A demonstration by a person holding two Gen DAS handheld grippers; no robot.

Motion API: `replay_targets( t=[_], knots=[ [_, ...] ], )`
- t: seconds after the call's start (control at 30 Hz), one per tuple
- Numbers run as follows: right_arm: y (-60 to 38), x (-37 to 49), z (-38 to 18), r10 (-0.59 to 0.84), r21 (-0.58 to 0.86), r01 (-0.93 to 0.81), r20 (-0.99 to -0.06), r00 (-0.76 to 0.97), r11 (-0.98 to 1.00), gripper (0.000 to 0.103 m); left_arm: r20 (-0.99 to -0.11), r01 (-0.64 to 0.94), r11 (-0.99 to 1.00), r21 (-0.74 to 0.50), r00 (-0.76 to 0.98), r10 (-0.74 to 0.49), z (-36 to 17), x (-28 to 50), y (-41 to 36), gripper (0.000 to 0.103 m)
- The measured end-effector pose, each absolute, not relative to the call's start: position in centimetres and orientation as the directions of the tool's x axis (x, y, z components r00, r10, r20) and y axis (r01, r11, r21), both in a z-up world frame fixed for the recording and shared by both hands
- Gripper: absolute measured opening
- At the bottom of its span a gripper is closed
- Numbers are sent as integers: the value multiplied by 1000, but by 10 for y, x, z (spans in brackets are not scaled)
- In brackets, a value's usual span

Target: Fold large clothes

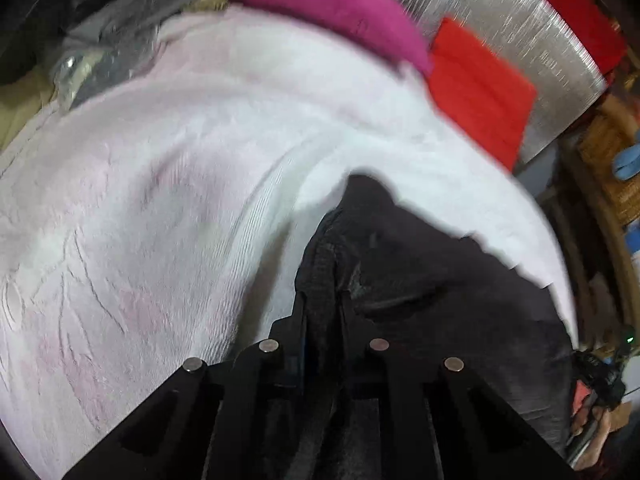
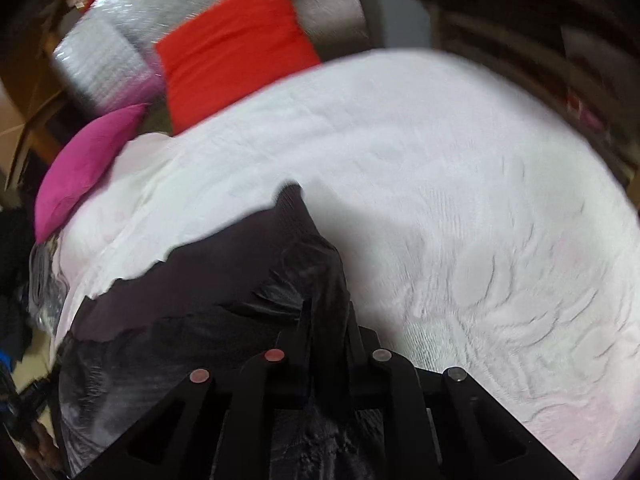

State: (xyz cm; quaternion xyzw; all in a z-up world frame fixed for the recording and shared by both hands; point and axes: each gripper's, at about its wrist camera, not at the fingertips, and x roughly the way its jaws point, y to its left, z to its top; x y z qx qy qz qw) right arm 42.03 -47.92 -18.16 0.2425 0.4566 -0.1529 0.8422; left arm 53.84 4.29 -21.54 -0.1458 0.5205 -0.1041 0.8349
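Note:
A large dark grey garment [image 1: 420, 272] hangs over the white quilted bed cover [image 1: 168, 200]. My left gripper [image 1: 322, 300] is shut on a bunched edge of the garment, which spreads to the right below it. In the right wrist view my right gripper [image 2: 326, 304] is shut on another edge of the same dark garment [image 2: 180, 304], which drapes to the left over the bed cover [image 2: 460, 184]. Both views are blurred by motion.
A magenta pillow [image 1: 320, 4] and a folded red cloth [image 1: 480, 88] lie at the head of the bed; they also show in the right wrist view as the pillow [image 2: 84, 168] and the red cloth [image 2: 236, 52]. A silver foil panel [image 1: 532, 40] stands behind. Grey clothes [image 1: 116, 40] pile at the far left.

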Motion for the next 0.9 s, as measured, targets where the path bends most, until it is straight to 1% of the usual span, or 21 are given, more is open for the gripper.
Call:
replay_targets(
  t=[0.03, 0.1, 0.17, 0.23, 0.27, 0.3, 0.33, 0.37, 0.43, 0.53, 0.63, 0.73, 0.8, 0.9],
  knots=[
    [-482, 419, -185, -17, 286, 482, -847, 532, 828, 13, -851, 22, 942, -336, 420, -314, -220, 539, 42, 24],
    [-488, 414, -183, 22, 332, 483, -841, 541, 810, 17, -863, 14, 947, -320, 409, -297, -220, 537, 43, 28],
    [-489, 405, -175, 30, 349, 483, -833, 552, 803, 22, -866, 2, 951, -309, 412, -282, -211, 530, 48, 34],
    [-489, 393, -167, 23, 345, 492, -835, 549, 799, 35, -864, -7, 956, -292, 431, -260, -201, 520, 52, 41],
    [-489, 383, -159, 20, 352, 489, -827, 561, 798, 39, -861, -10, 959, -284, 443, -250, -194, 515, 54, 42],
    [-488, 378, -156, 22, 361, 484, -818, 574, 797, 59, -853, -7, 961, -276, 464, -241, -185, 507, 56, 45],
    [-487, 365, -146, 20, 381, 476, -796, 604, 792, 77, -840, 0, 964, -267, 490, -232, -176, 498, 57, 48],
    [-486, 357, -141, 11, 392, 471, -777, 629, 790, 78, -831, 7, 967, -256, 510, -224, -169, 494, 57, 51],
    [-484, 337, -125, -14, 399, 453, -738, 675, 797, 78, -806, 30, 976, -214, 559, -194, -152, 477, 55, 60],
    [-482, 310, -115, -14, 390, 439, -735, 678, 810, 78, -786, 84, 983, -165, 591, -182, -141, 451, 48, 61],
    [-483, 278, -126, 1, 378, 458, -771, 636, 805, 78, -800, 138, 978, -159, 562, -209, -146, 430, 42, 61],
    [-490, 251, -134, 19, 395, 479, -786, 618, 784, 78, -819, 161, 976, -145, 535, -210, -160, 404, 39, 61],
    [-494, 239, -138, 61, 436, 476, -783, 620, 764, 78, -834, 161, 979, -122, 519, -189, -170, 394, 39, 61],
    [-485, 229, -149, 85, 432, 471, -800, 594, 769, 78, -827, 153, 982, -108, 535, -174, -176, 386, 40, 61]
  ],
)
